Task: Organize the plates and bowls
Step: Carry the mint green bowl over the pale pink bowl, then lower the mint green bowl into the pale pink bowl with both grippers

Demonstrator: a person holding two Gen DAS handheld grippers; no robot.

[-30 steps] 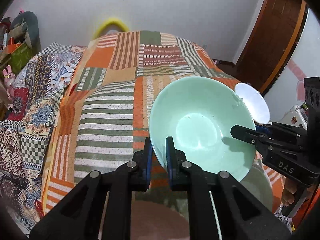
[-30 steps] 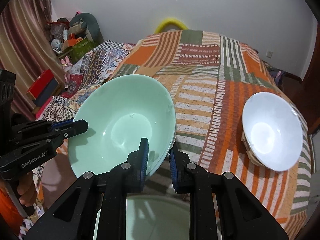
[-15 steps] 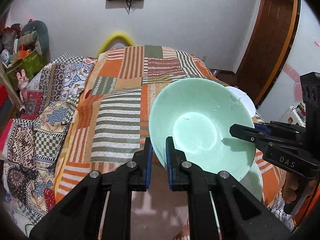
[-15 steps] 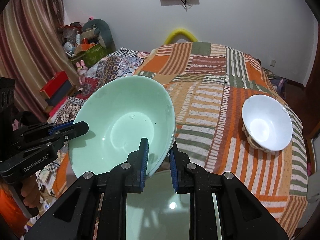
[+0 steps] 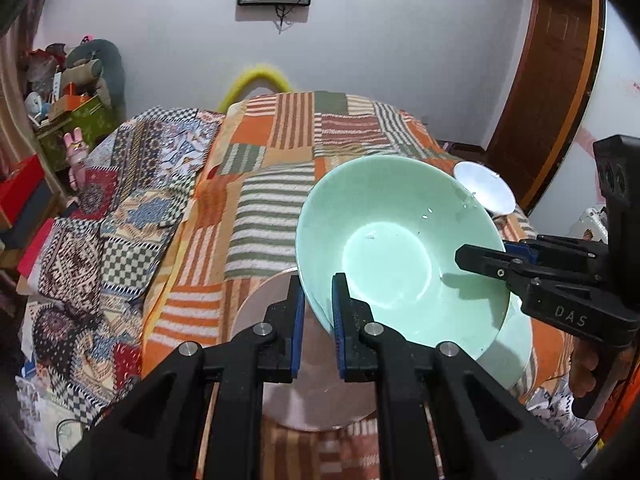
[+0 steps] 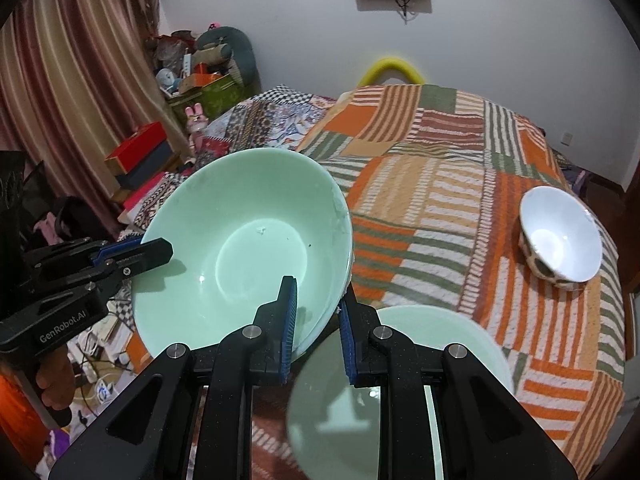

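Left gripper (image 5: pixel 317 312): your pads pinch the near-left rim of the green bowl (image 5: pixel 394 258).
Right gripper (image 6: pixel 316 320): you clamp the bowl's opposite rim.
Green bowl: held tilted above the striped blanket (image 6: pixel 440 184).
Below it: a second green dish (image 6: pixel 404 380) and a pinkish plate (image 5: pixel 280 376).
White bowl (image 6: pixel 560 236): on the blanket, far right.

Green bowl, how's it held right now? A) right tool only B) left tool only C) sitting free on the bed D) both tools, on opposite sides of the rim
D: the left tool pinches the near rim of the green bowl while the right tool clamps its far side; the right wrist view shows the same, with the bowl lifted and tilted above the patchwork blanket.
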